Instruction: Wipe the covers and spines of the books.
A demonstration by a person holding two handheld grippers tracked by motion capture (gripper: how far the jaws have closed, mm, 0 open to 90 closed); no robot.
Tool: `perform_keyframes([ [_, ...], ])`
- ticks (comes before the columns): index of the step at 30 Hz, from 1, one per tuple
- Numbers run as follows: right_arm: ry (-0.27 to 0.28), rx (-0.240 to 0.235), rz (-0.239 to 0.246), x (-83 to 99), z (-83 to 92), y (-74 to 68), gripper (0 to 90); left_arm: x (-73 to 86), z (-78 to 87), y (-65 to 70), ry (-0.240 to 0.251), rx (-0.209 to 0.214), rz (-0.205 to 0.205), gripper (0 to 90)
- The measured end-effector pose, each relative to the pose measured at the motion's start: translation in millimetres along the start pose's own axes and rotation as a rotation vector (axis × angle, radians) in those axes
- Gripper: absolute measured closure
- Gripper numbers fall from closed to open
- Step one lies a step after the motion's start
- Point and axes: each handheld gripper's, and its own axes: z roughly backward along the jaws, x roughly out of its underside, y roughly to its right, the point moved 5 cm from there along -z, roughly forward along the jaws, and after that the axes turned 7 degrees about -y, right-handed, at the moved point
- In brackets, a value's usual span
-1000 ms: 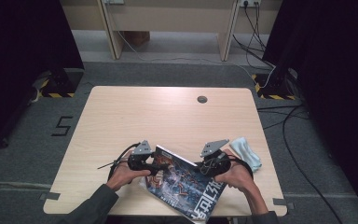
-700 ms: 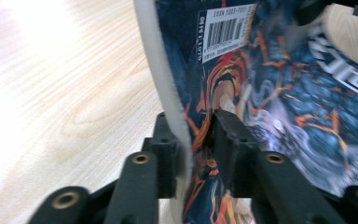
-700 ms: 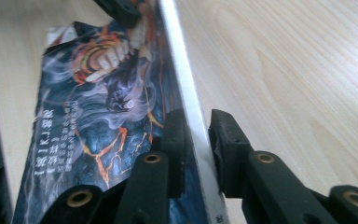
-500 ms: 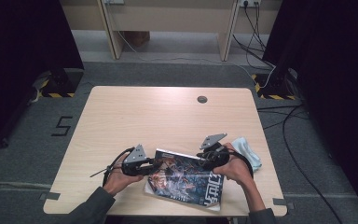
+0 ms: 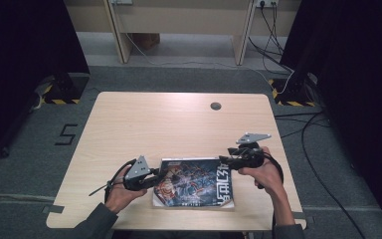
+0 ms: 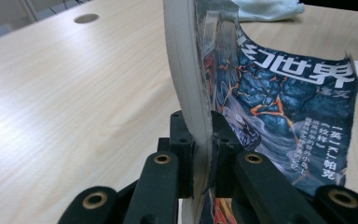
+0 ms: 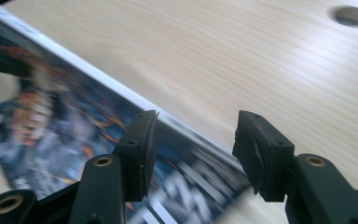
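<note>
The left claw [image 6: 200, 140] is pinching the magazine [image 5: 194, 181] to steady it on the tabletop [image 5: 179, 124], while the right claw [image 7: 193, 149], spread, has just been opening off its corner.

One magazine [image 5: 194, 182], one cloth [image 6: 265, 8], two hand-held grippers, one table [image 5: 179, 124].

Light: even, soft overhead on the table [image 5: 179, 124]; surroundings dark.
Glare: pale sheen on the wood.
Blur: magazine [image 7: 74, 121] smeared in the right gripper view.
</note>
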Motion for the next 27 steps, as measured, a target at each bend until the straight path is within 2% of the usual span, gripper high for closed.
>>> perform_keyframes([
  [3,-0.009,0.067,-0.072,9.5,9.5,16.7,41.5,0.7,4.1,-6.4,0.008,-0.033,0.028,82.6],
  [5,0.014,0.112,-0.132,14.5,16.9,29.1,40.5,1.9,6.4,-9.8,0.008,-0.054,0.043,82.6],
  [9,0.004,0.213,-0.185,28.1,29.9,53.3,38.8,7.1,12.3,-16.0,0.0,-0.093,0.072,82.6],
  [12,-0.062,0.293,-0.202,43.0,31.4,68.1,40.9,14.1,15.4,-16.4,-0.002,-0.103,0.096,82.5],
  [15,-0.108,0.319,-0.237,56.6,28.0,79.6,44.8,17.7,17.5,-13.9,-0.009,-0.111,0.116,82.5],
  [18,-0.152,0.34,-0.247,66.6,23.6,86.4,48.6,17.6,19.0,-6.9,-0.012,-0.125,0.09,82.4],
  [27,-0.226,0.306,-0.252,84.5,1.4,91.4,55.0,23.5,17.9,8.8,-0.031,-0.088,0.09,82.3],
])
